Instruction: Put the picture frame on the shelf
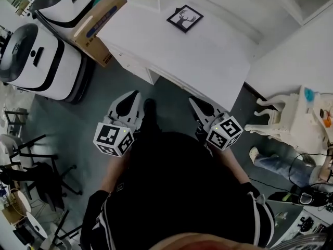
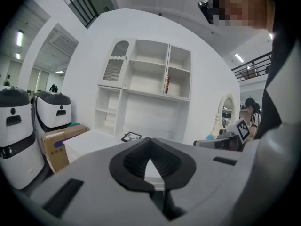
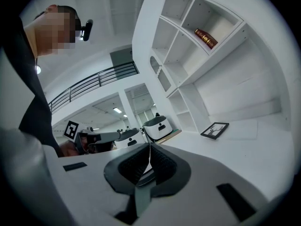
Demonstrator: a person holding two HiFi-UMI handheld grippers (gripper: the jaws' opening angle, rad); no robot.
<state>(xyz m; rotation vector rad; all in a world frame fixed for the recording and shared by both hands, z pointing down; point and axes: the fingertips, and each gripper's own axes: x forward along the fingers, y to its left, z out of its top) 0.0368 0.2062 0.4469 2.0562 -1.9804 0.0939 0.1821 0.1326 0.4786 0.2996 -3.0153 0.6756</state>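
The picture frame, black with a deer drawing, lies flat on the far side of the white table. It also shows small in the left gripper view and the right gripper view. The white shelf unit stands behind the table, with open compartments. My left gripper and right gripper hang side by side before the table's near edge, well short of the frame. Both are shut and empty, with the left pads and right pads meeting.
Two white rounded machines and a cardboard box stand left of the table. A white ornate stand and a seated person's leg are on the right. A brown item lies in an upper shelf compartment. Dark chairs stand at the lower left.
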